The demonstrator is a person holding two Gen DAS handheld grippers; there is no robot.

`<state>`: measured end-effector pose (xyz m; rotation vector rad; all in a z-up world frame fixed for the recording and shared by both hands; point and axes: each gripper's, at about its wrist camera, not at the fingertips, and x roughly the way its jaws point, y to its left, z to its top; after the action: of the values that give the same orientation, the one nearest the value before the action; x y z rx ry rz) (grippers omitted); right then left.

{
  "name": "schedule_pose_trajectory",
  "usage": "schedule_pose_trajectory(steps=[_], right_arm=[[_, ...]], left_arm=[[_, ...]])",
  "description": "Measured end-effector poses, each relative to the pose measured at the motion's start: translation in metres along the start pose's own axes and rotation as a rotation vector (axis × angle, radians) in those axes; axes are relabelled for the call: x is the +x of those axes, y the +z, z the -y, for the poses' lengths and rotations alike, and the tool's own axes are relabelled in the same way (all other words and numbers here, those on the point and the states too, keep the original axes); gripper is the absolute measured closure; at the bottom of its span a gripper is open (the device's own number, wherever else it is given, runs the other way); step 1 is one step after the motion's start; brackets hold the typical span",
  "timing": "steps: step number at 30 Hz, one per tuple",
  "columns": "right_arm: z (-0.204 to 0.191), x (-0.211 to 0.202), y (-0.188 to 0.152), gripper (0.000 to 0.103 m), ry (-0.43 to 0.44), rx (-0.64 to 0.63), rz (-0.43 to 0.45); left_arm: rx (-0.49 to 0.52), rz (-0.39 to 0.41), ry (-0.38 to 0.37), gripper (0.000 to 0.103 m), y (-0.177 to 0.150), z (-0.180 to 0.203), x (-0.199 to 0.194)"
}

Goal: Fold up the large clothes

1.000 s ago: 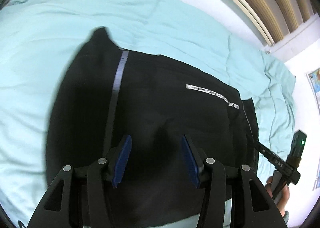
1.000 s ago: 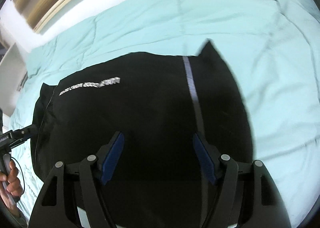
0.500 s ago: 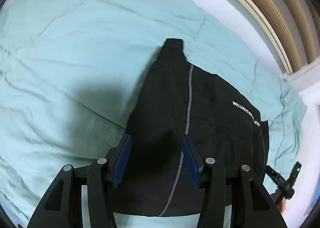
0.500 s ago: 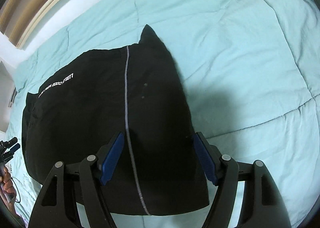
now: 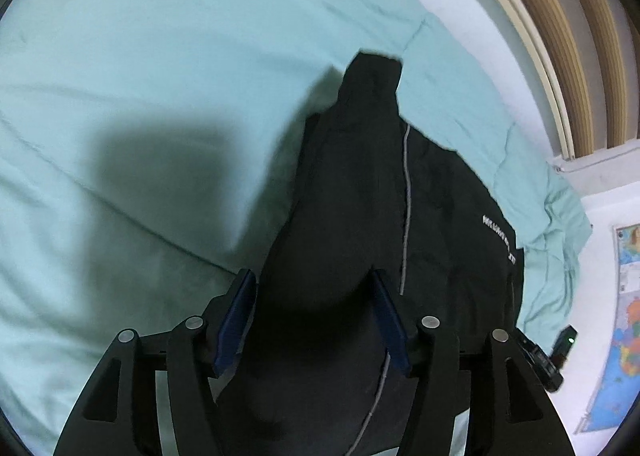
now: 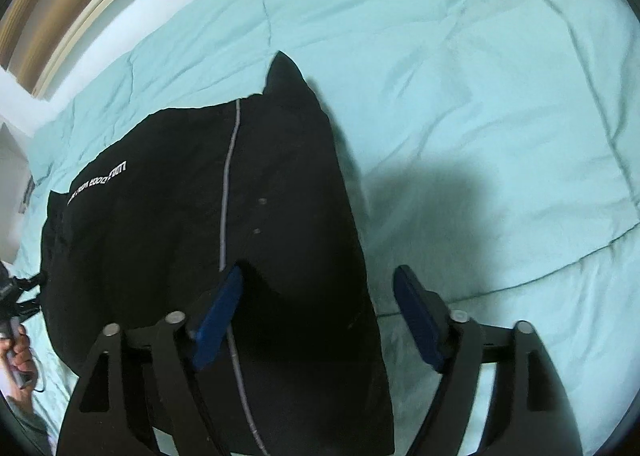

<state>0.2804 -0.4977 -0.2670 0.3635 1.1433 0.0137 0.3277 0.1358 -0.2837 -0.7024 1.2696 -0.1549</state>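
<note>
A large black garment with a grey stripe and white lettering lies folded on the teal bedspread; it also shows in the right wrist view. My left gripper is open above the garment's near left part, with black cloth between its blue pads. My right gripper is open above the garment's near right edge, its left pad over the cloth and its right pad over the bedspread.
A wooden slatted headboard and a white wall run along the far side of the bed. A map poster hangs at the right. The other gripper's body and a hand show at the frame edges.
Both grippers have drawn back and swung outward over the garment's ends. The garment now fills less of each view and more bedspread shows. Both stay open.
</note>
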Motion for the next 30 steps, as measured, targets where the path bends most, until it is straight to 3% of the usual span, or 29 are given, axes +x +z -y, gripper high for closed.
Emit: schedule_pose_trajectory(steps=[3, 7, 17, 23, 27, 30], right_arm=[[0.011, 0.015, 0.003, 0.016, 0.077, 0.035, -0.042], [0.027, 0.035, 0.009, 0.013, 0.183, 0.092, -0.083], [0.046, 0.054, 0.018, 0.012, 0.429, 0.139, -0.176], [0.046, 0.049, 0.015, 0.012, 0.44, 0.114, -0.187], [0.047, 0.035, 0.015, 0.012, 0.447, 0.1, -0.118], [0.045, 0.035, 0.016, 0.011, 0.459, 0.094, -0.12]], left_arm=[[-0.01, -0.055, -0.041, 0.027, 0.002, -0.006, 0.02], [-0.048, -0.088, -0.13, 0.027, 0.002, -0.014, 0.038], [-0.042, -0.11, -0.154, 0.026, 0.003, -0.013, 0.045], [-0.04, -0.11, -0.159, 0.026, 0.001, -0.013, 0.045], [-0.038, -0.106, -0.161, 0.026, 0.003, -0.017, 0.043], [-0.04, -0.101, -0.164, 0.026, 0.005, -0.017, 0.045]])
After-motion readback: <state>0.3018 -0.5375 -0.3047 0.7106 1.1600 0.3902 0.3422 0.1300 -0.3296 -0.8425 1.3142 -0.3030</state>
